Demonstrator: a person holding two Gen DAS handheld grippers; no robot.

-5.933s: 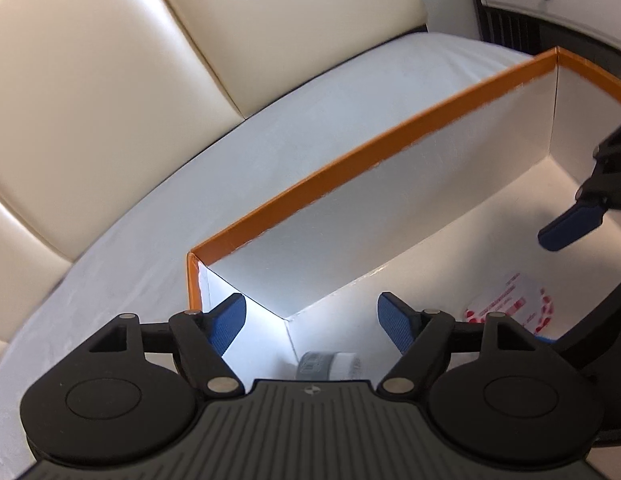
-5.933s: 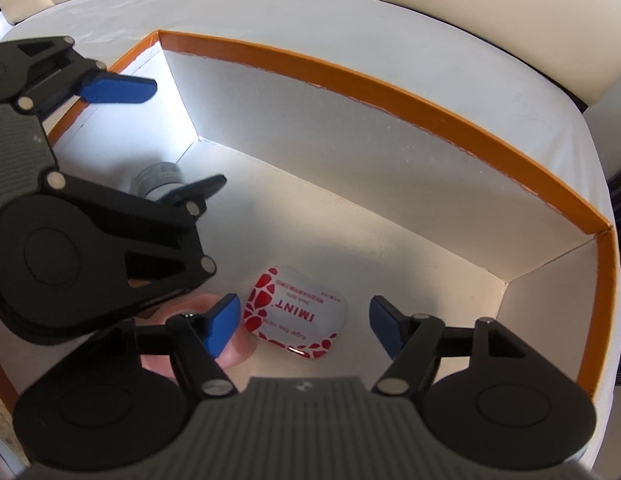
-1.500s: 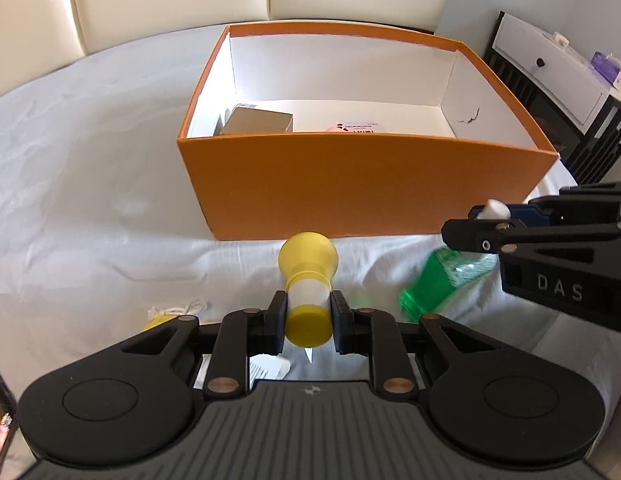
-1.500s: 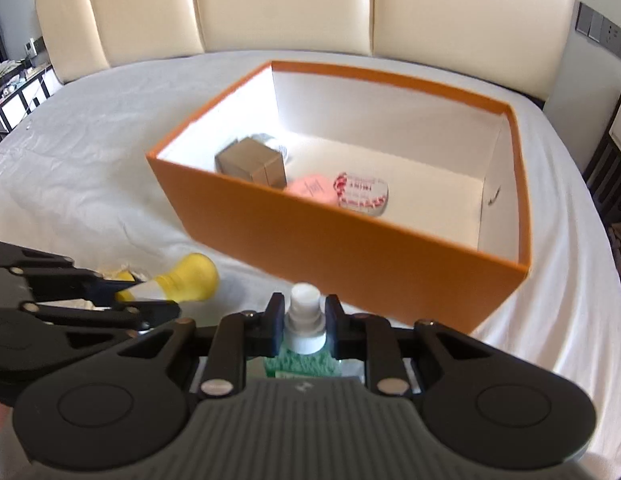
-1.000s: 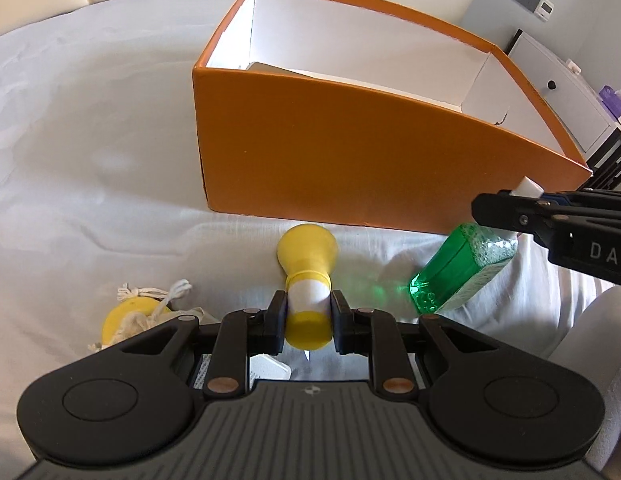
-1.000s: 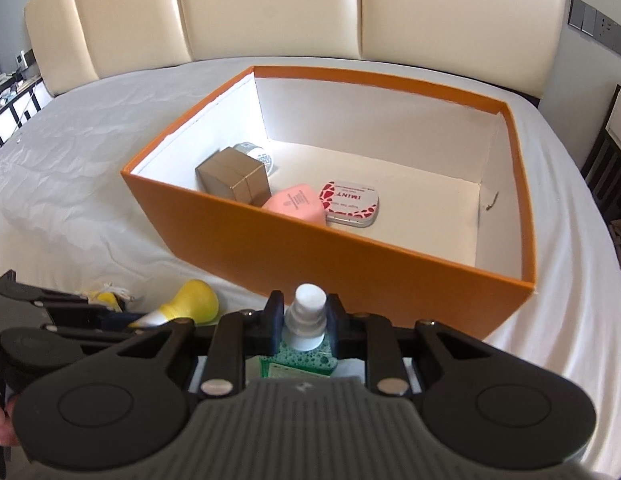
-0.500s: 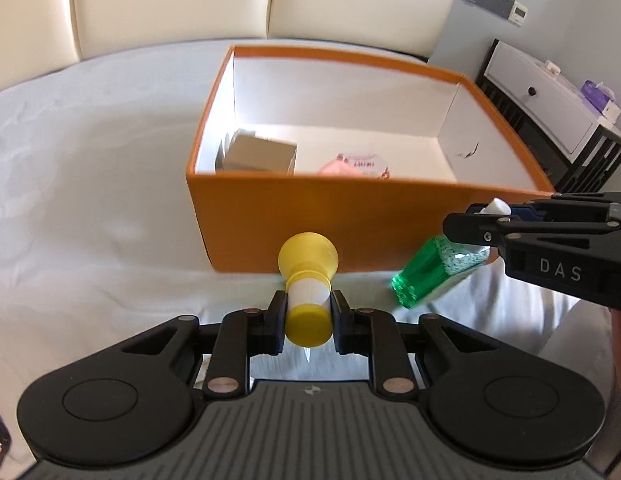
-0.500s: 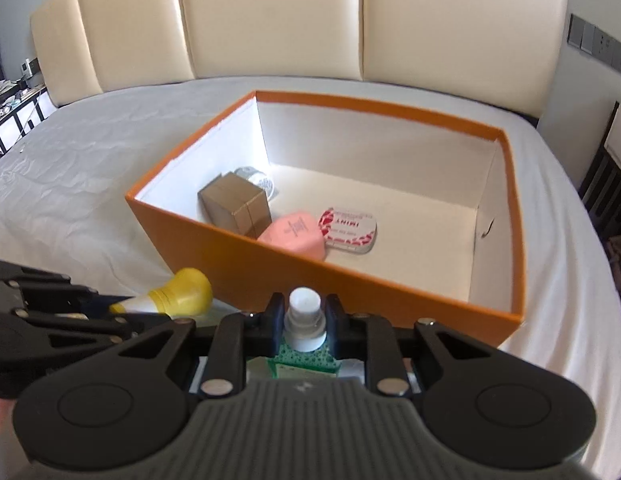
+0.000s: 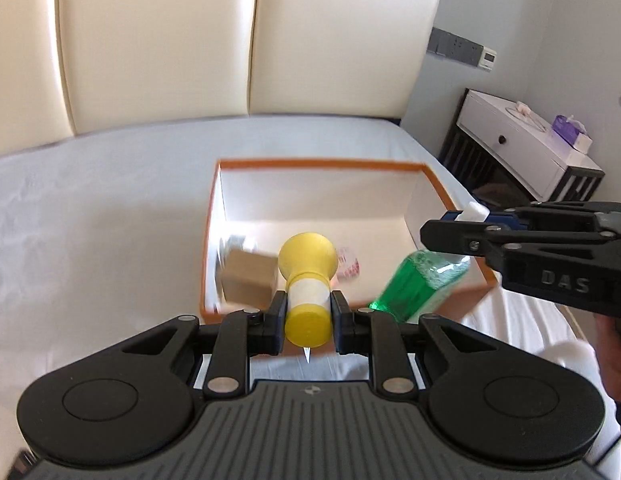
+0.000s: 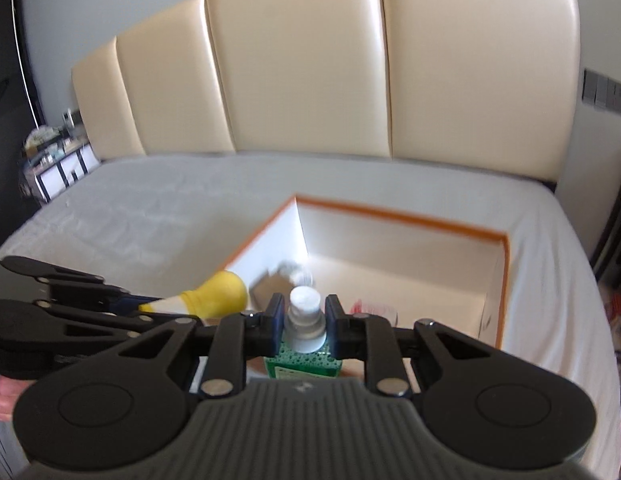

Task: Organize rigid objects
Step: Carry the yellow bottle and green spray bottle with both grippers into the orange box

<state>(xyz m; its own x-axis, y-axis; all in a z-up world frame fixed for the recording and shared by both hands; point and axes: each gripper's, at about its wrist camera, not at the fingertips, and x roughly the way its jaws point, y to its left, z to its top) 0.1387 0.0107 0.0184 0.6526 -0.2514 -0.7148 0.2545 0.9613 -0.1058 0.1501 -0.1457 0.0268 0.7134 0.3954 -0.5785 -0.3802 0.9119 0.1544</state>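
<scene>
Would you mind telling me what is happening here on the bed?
A person is tidying small items into an orange box on the white bed, one handheld gripper in each hand. The left gripper is shut on a yellow bulb-shaped object; the right gripper is shut on the neck of a green bottle. Both items are in the air near the box's front edge. Already inside lie a brown carton and some blurred smaller items.
</scene>
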